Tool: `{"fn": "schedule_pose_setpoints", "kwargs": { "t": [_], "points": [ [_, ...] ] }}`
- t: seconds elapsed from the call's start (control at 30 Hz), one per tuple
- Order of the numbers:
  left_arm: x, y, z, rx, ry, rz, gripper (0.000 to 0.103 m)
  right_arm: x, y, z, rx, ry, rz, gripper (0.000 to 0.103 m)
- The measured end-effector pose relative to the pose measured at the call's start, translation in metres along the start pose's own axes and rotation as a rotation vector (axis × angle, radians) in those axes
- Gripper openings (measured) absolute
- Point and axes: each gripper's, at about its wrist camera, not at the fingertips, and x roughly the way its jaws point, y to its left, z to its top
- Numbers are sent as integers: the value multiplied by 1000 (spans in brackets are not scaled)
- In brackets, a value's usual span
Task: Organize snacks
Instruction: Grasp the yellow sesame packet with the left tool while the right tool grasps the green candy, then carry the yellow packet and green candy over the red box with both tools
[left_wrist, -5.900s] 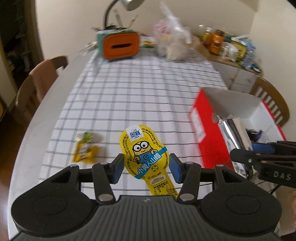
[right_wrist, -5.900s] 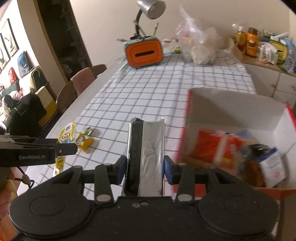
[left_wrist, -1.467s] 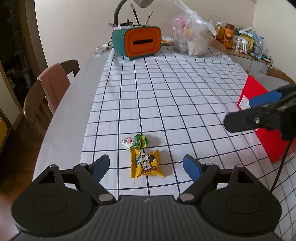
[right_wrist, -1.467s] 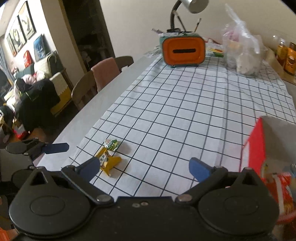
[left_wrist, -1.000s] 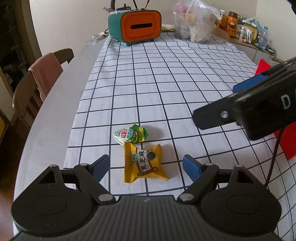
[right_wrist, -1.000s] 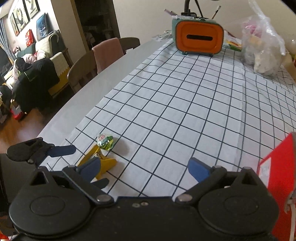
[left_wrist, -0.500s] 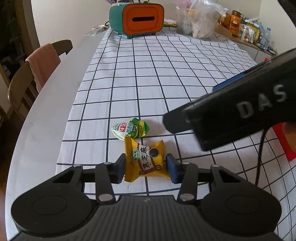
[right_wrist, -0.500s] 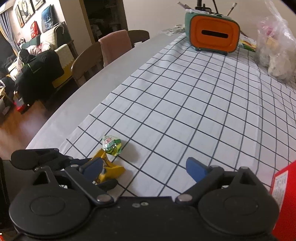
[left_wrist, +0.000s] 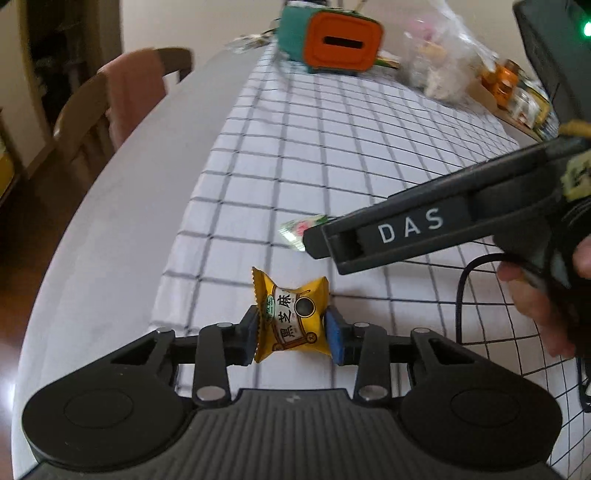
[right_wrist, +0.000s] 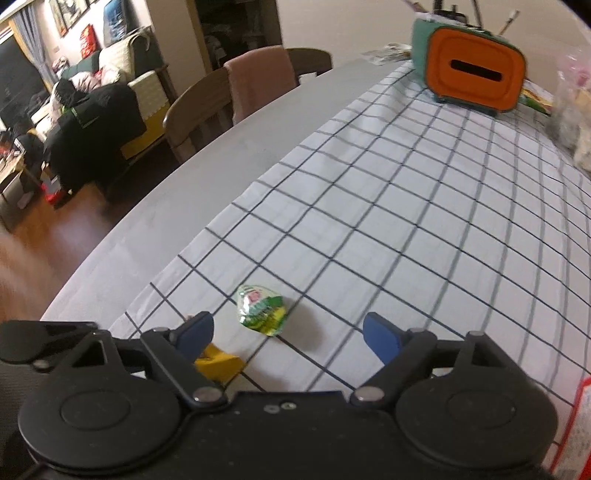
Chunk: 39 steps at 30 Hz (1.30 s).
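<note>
While I watch through the left wrist camera, my left gripper has its jaws closing on the yellow snack packet; both blue pads press its sides, and the wrapper stands crumpled between them over the near edge of the checked cloth, close to the table's left edge. Just beyond it on the cloth lies the small green candy, partly hidden behind the black finger of the other gripper, which reaches in from the right with a hand around its grip.

From the right wrist camera, my right gripper is still wide, though its jaws are closing. They hold nothing. The green candy lies on the cloth a little ahead of the gap between the two blue pads, nearer the left one, and neither pad touches it. A corner of the yellow packet shows just under the left finger.

At the table's far end stands an orange-fronted box with a slot in its face, and a clear plastic bag sits to its right. A chair with a pink cloth over its back stands along the table's left edge. A red box's edge shows at the near right.
</note>
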Motion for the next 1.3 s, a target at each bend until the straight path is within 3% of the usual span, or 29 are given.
{"fn": "schedule_pose_setpoints", "kwargs": {
  "t": [0.17,0.3,0.47,0.6,0.9,1.3],
  "points": [
    [-6,18,-7,-56,23,16,36,19,12,5,-43,30,19,81],
    [-12,25,-13,-85,27,27,36,29,22,7,-96,44,10,70],
    [-13,27,-15,-96,27,28,36,35,36,5,-176,38,-47,55],
    [-14,28,-15,-102,27,31,36,33,40,4,-183,32,-49,34],
    [-21,25,-18,-86,20,42,36,18,39,-7,-135,6,-56,32],
    [-56,-9,-5,6,-40,13,36,-60,31,-30,-58,-52,-81,32]
  ]
}}
